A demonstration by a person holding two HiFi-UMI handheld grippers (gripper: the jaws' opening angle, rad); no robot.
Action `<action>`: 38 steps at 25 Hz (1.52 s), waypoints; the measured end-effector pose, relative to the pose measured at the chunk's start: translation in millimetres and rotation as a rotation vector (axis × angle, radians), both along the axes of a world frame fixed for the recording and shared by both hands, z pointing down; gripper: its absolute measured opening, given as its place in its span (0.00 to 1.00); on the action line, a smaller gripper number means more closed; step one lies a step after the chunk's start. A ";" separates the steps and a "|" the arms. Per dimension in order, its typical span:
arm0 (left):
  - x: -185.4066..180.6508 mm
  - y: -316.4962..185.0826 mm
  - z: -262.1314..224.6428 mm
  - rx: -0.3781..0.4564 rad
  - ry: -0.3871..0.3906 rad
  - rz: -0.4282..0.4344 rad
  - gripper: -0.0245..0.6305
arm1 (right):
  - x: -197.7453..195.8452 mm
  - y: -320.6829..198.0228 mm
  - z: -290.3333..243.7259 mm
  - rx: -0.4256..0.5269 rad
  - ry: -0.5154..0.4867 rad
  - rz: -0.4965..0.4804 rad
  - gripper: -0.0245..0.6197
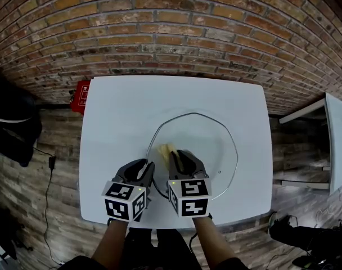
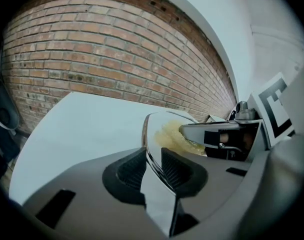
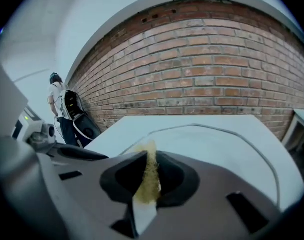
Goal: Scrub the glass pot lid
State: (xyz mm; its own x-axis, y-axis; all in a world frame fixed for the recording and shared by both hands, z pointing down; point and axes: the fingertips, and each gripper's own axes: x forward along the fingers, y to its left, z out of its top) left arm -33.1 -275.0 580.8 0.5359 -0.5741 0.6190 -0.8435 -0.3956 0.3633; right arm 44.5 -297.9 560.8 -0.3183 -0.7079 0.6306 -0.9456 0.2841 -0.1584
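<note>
Glass pot lid (image 1: 207,142) (image 2: 161,125) (image 3: 217,144) sits on the white desk (image 1: 120,111), about mid-desk and slightly toward the near edge and right side. Whether it's flat or tipped I can't tell.

Left gripper (image 1: 144,170) (image 2: 153,154): jaws clamped on the lid's metal rim at its near-left side, with the rim running straight between the pads.

Right gripper (image 1: 179,157) (image 3: 151,159): jaws clamped on a yellow sponge (image 1: 167,150) (image 2: 172,134) (image 3: 151,176). The sponge is against the glass just inside the rim, near the left gripper's hold. The two grippers are side by side at the desk's near edge, both pointing down and away.

Brick wall (image 1: 160,32) is behind the desk's far edge. A red item (image 1: 81,97) sits on the floor off the far-left corner.
</note>
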 end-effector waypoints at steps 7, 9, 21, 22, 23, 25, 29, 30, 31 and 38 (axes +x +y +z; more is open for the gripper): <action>0.6 -2.1 0.6 0.003 -0.011 0.002 0.19 | 74.0 0.5 5.2 -0.012 0.144 0.110 0.13; 0.3 -2.3 0.6 0.003 -0.014 0.000 0.19 | 97.1 1.2 4.1 -0.012 0.200 0.142 0.13; 2.0 0.5 0.6 0.003 -0.004 0.006 0.19 | 126.6 11.5 -20.4 0.036 0.217 0.205 0.13; 1.8 1.3 0.6 0.003 -0.003 0.006 0.19 | 107.7 14.6 -26.6 0.050 0.172 0.168 0.13; 1.5 2.0 0.6 0.003 -0.002 0.006 0.19 | 86.7 19.1 -31.6 0.058 0.128 0.126 0.13; 0.9 2.9 0.7 0.002 0.000 0.004 0.19 | 45.1 30.5 -36.1 0.051 0.052 0.047 0.13; 0.7 3.2 0.3 0.002 0.001 0.003 0.19 | -3.3 47.5 -24.1 0.001 -0.026 -0.025 0.13; 1.2 3.3 0.2 0.003 0.001 0.004 0.19 | -7.2 50.0 -18.7 -0.013 -0.024 -0.033 0.13; 1.6 3.6 0.2 0.003 0.000 0.005 0.19 | -8.6 52.3 -13.1 -0.028 -0.015 -0.040 0.13; -1.0 3.8 1.7 0.005 -0.012 0.002 0.19 | 45.6 54.7 11.1 -0.093 0.141 0.036 0.13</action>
